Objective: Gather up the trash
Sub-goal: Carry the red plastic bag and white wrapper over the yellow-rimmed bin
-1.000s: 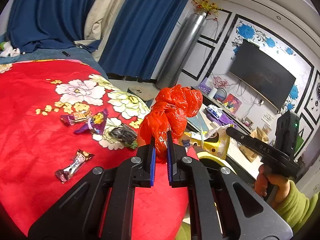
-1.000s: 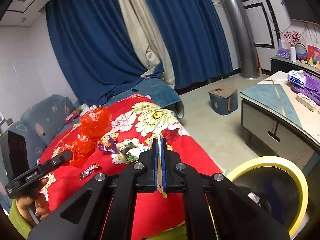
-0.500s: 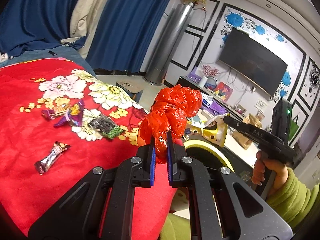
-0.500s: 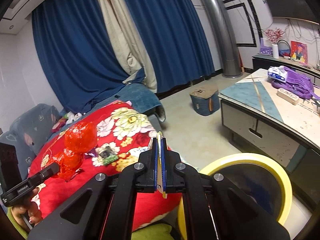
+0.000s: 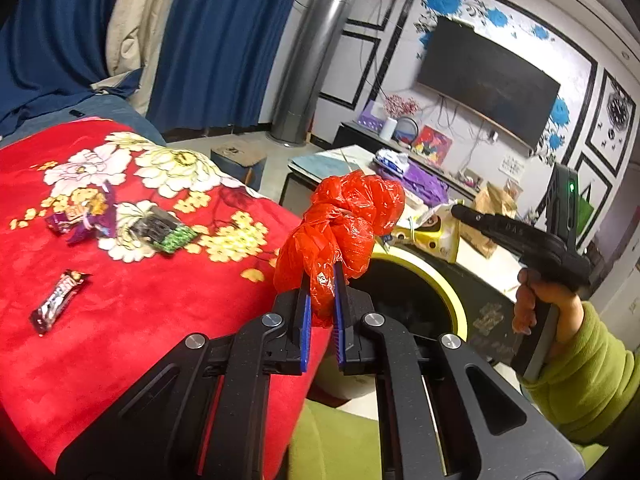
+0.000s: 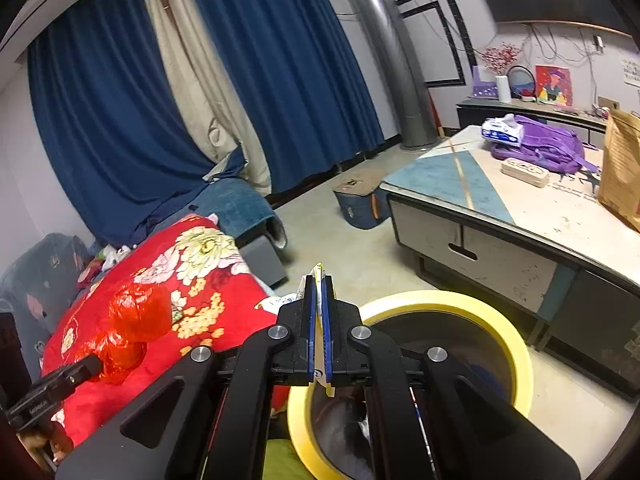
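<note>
The left gripper (image 5: 321, 292) is closed on the lower end of a crumpled red plastic bag (image 5: 344, 224), which stands up above the blue pads and hangs in the air just past the edge of the red flowered blanket (image 5: 120, 280), on the side toward the trash bin (image 5: 436, 276). The bin has a yellow rim and a dark inside, and it stands on the floor right beside the blanket edge; the bag is close to the near rim but not yet over the opening. The right gripper (image 6: 318, 320) is closed on a thin yellow and white wrapper (image 6: 319, 276), flat between its pads, and it is held above the near rim of the bin (image 6: 460, 300). The bin mouth is wide open, with only some small pieces deep inside. Beyond the bin the low table (image 6: 500, 216) comes close with its dark edge, and between them there is bare floor. Farther from the bin, on the blanket, three pieces still lie: a purple wrapper (image 5: 86, 220), a dark and green wrapper (image 5: 164, 230) beside it, and a candy bar wrapper (image 5: 58, 300) alone, nearer to the blanket front.
</note>
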Demonstrator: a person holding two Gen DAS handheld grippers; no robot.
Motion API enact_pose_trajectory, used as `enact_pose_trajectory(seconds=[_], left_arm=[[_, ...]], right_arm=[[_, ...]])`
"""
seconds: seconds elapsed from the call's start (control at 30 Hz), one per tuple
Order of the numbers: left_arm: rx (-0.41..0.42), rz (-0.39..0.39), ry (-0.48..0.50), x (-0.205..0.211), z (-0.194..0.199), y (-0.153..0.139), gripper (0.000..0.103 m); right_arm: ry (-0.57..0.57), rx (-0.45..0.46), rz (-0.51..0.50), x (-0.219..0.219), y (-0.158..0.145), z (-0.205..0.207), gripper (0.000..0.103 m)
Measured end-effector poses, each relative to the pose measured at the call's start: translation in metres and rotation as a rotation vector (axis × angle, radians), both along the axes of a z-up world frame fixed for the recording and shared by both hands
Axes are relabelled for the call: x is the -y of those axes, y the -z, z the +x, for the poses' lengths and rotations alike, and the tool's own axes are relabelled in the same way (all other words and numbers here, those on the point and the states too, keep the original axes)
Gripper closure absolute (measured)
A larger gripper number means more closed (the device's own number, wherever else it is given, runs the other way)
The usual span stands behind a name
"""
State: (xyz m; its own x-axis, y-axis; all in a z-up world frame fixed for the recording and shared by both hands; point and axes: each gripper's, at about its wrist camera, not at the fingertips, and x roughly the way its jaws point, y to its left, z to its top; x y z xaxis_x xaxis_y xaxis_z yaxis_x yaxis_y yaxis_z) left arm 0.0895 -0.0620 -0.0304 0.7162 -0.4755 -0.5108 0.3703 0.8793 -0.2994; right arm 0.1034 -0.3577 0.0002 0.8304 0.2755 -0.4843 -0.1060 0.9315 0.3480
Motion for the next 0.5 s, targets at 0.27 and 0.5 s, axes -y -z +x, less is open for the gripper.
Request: enact_pose_trajectory(seconds=[0.27, 0.5], left_arm=[[-0.019, 0.071, 0.060, 0.033, -0.002, 0.009, 0.098], [-0.029, 0.166, 0.129, 0.071, -0.002, 0.022, 0.098]], right_arm=[[0.055, -0.023, 0.012, 0.028, 0.012, -0.007, 0.100], [0.087, -0.056, 0.018, 0.040, 0.023, -0.007, 0.100]])
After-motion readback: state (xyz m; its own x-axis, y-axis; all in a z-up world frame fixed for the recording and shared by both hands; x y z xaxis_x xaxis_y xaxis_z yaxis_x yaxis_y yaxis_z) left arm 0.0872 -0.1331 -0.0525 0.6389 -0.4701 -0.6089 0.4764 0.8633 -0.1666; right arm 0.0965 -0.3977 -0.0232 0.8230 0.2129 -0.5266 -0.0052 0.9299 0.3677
